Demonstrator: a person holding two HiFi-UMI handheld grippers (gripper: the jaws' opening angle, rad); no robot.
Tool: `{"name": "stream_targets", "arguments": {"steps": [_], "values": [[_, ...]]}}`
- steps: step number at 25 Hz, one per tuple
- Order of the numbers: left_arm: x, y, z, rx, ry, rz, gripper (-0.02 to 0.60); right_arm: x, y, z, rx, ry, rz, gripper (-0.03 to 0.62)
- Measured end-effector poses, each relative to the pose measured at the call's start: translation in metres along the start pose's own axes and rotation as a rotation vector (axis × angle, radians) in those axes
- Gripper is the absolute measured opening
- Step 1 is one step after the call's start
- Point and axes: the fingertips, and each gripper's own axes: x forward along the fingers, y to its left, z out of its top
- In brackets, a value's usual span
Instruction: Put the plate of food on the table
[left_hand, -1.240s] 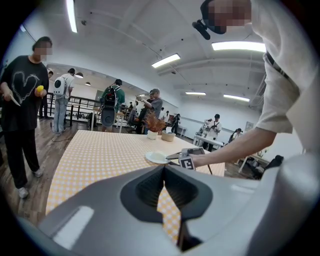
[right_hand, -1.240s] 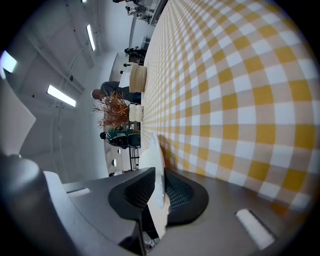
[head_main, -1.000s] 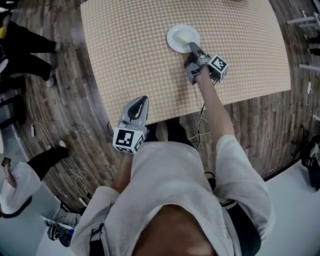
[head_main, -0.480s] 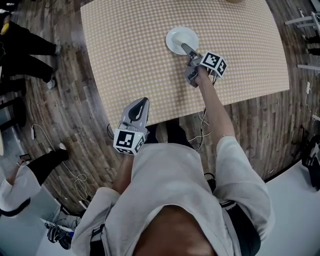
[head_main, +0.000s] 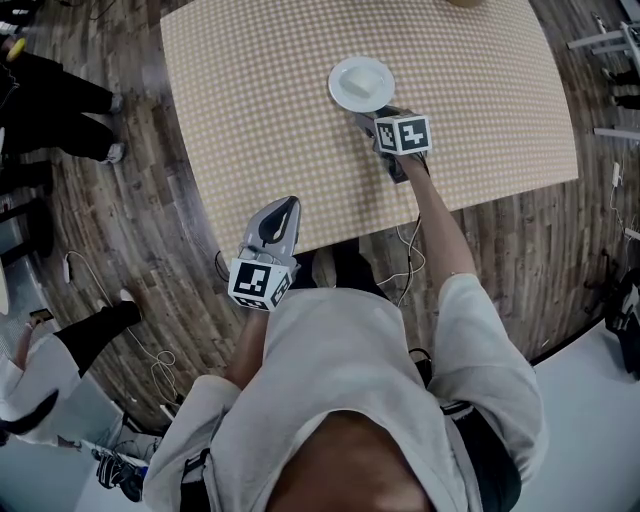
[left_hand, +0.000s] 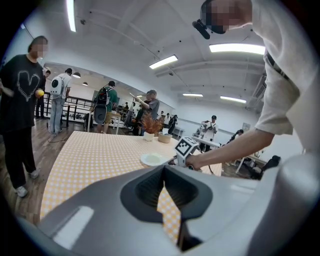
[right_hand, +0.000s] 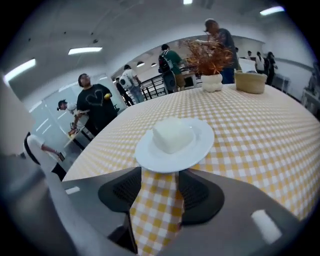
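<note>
A white plate (head_main: 361, 83) with a pale block of food (right_hand: 172, 134) rests flat on the yellow checked table (head_main: 260, 100). My right gripper (head_main: 366, 118) sits just short of the plate's near rim, its jaws apart and closing, with only tablecloth between them (right_hand: 159, 176). The plate (right_hand: 175, 145) lies right beyond its fingertips, untouched. My left gripper (head_main: 280, 205) hangs over the table's near edge, jaws together and empty. In the left gripper view the plate (left_hand: 152, 159) shows far ahead, next to the right hand.
A potted dried plant (right_hand: 211, 82) and a woven basket (right_hand: 250, 81) stand at the table's far end. Several people stand on the wooden floor to the left (head_main: 60, 90). Cables (head_main: 150, 350) lie on the floor near my feet.
The right gripper has let go of the plate's rim and drawn back toward me. The plate stays on the table. The left gripper has not moved.
</note>
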Motion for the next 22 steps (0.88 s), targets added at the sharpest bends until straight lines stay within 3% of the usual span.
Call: {"name": "stream_targets", "arguments": {"steps": [4, 12, 19, 22], "values": [[0.000, 0.001, 0.003, 0.005, -0.004, 0.000, 0.008, 0.001, -0.001, -0.003, -0.091, 0.011, -0.062, 0.217], [-0.001, -0.002, 0.005, 0.011, -0.006, -0.007, 0.008, -0.006, -0.005, -0.011, -0.129, 0.019, -0.113, 0.148], [0.003, -0.007, 0.010, 0.027, -0.011, -0.027, 0.008, -0.027, -0.015, -0.032, -0.138, -0.026, -0.215, 0.000], [0.007, -0.013, 0.011, 0.038, -0.007, -0.045, 0.008, -0.040, -0.009, -0.037, -0.143, -0.080, -0.224, -0.002]]}}
